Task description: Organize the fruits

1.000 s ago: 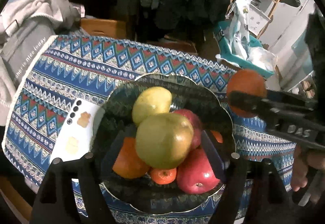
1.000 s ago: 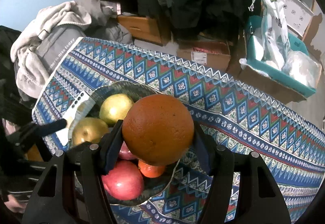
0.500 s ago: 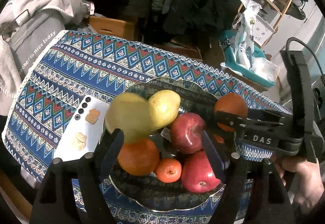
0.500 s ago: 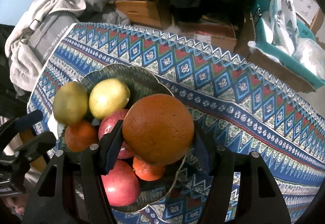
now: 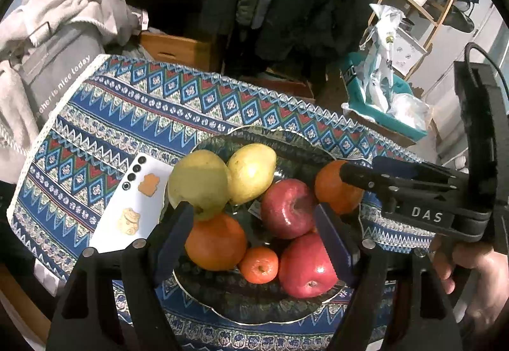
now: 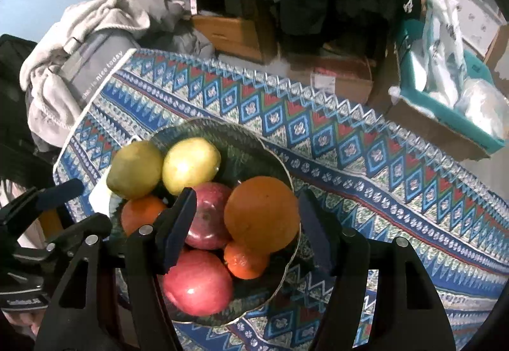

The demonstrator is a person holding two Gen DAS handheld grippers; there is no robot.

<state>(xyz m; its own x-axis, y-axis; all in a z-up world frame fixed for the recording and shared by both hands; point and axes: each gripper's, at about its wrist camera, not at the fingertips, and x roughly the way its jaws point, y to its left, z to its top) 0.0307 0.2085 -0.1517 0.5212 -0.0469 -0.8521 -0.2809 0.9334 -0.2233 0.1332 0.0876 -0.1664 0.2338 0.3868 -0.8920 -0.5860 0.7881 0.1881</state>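
Note:
A dark glass bowl [image 5: 286, 141] [image 6: 248, 141] on the patterned tablecloth holds two yellow-green pears [image 5: 203, 179] [image 6: 191, 164], two red apples [image 5: 305, 268] [image 6: 197, 284], an orange [image 5: 216, 241] and a small mandarin [image 5: 259, 265]. My right gripper [image 6: 246, 225] is open over the bowl's right side. A big orange [image 6: 262, 217] [image 5: 334, 188] lies between its jaws, with a gap to the left pad. My left gripper [image 5: 254, 239] is open and empty above the bowl's near side.
A white phone [image 5: 133, 207] lies on the cloth [image 5: 143, 109] just left of the bowl. Grey clothes [image 5: 47, 42] are piled beyond the table's left end. A teal box with plastic bags [image 5: 381, 102] stands off the far right corner. The cloth [image 6: 381, 166] extends right of the bowl.
My left gripper let go of the green pear, which now rests at the bowl's left. My right gripper came down over the bowl and opened; the big orange sits loose between its jaws.

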